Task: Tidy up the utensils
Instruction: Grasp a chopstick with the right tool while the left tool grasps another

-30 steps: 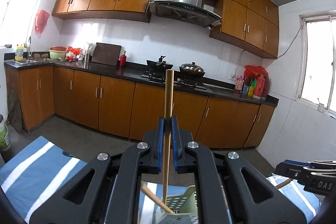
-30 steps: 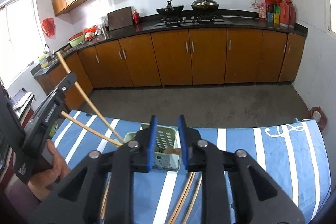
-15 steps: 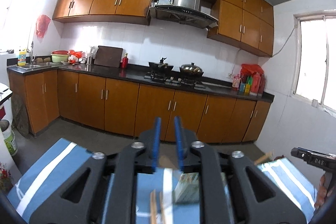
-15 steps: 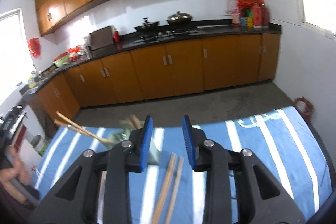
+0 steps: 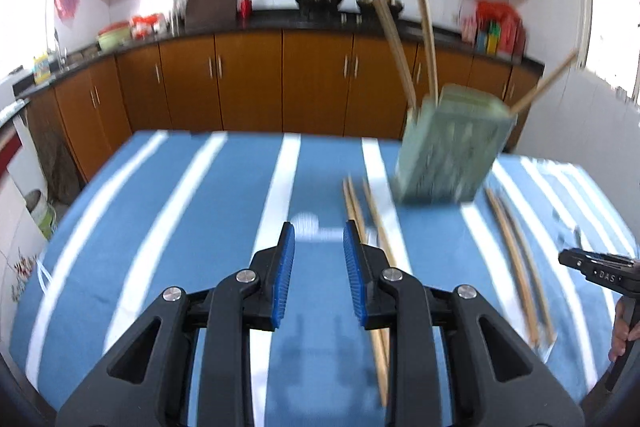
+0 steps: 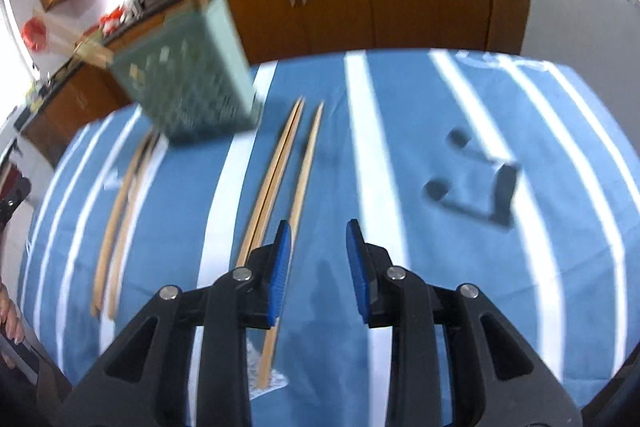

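Partway through. The green holder [image 5: 452,147] stands on the blue striped cloth [image 5: 200,195] covering your counter, toward the far edge, and already has a few chopsticks [image 5: 426,39] sticking out of its top at different slants. Count is blurry, at least three.

Left to do: loose chopsticks lie flat on the cloth on both sides of the holder. From the left wrist view, one group [image 5: 368,219] runs just beside the right finger of your left tongs [image 5: 319,247], and a second pair [image 5: 516,259] lies farther right, near your other hand. The right wrist view shows the same two groups: three sticks [image 6: 280,179] ending just beside the left finger of your right tongs [image 6: 319,247], and a pair [image 6: 120,211] off to the left. So roughly five are left.

Left tongs: empty, jaws opening, nothing between them. Right tongs: parted, empty, only cloth between the pads.

Next is likely a pickup, probably each hand taking its nearest stick.
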Available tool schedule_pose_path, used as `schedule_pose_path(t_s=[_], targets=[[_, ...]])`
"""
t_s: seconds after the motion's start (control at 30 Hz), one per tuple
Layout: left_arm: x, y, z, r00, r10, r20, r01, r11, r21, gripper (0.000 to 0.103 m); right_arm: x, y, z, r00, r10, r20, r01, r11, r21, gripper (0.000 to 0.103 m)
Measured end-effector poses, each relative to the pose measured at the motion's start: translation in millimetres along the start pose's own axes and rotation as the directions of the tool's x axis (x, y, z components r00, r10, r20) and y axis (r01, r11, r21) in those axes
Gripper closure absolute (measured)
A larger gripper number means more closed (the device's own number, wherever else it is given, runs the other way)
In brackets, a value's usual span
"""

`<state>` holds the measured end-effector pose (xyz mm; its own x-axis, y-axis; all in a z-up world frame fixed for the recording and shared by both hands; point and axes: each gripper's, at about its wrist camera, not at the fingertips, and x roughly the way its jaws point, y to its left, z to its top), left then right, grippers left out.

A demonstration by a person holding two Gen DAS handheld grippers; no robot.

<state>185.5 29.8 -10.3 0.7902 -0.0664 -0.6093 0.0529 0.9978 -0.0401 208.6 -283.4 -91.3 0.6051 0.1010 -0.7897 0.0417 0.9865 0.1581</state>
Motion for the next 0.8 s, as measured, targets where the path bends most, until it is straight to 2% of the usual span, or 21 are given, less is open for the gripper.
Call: schedule_pose_path(t_s=[0.23,0.3,0.4,0.57,0.67,0.8], targets=[[18,2,-30,0.996,-0.016,-0.088,0.015,1.000,-0.011,0.077,19,20,-12,0.999,-0.029,-0.019,0.028,0.998,-0.052,0.076],[20,2,-33,0.995,-0.032,-0.099,0.030,0.999,-0.016,0.077,20,23,-14,0.998,-0.060,-0.001,0.060,0.995,-0.083,0.081],[23,-1,-40,0.991,-0.066,-0.120,0.064,0.998,-0.019,0.077,20,22,-13,0.997,-0.079,0.012,0.080,0.992,-0.095,0.095],[29,-9,-44,0.983,-0.106,-0.149,0.105,0.994,-0.012,0.077,23,4,-4,0.992,-0.122,0.033,0.123,0.992,-0.037,0.095],[34,-15,-47,0.978,-0.130,-0.166,0.131,0.991,-0.009,0.078,25,-6,0,0.992,-0.122,0.035,0.122,0.993,0.006,0.096],[43,-24,-50,0.969,-0.143,-0.200,0.147,0.989,0.005,0.083,27,-6,0,0.991,-0.129,0.043,0.130,0.991,-0.010,0.095]])
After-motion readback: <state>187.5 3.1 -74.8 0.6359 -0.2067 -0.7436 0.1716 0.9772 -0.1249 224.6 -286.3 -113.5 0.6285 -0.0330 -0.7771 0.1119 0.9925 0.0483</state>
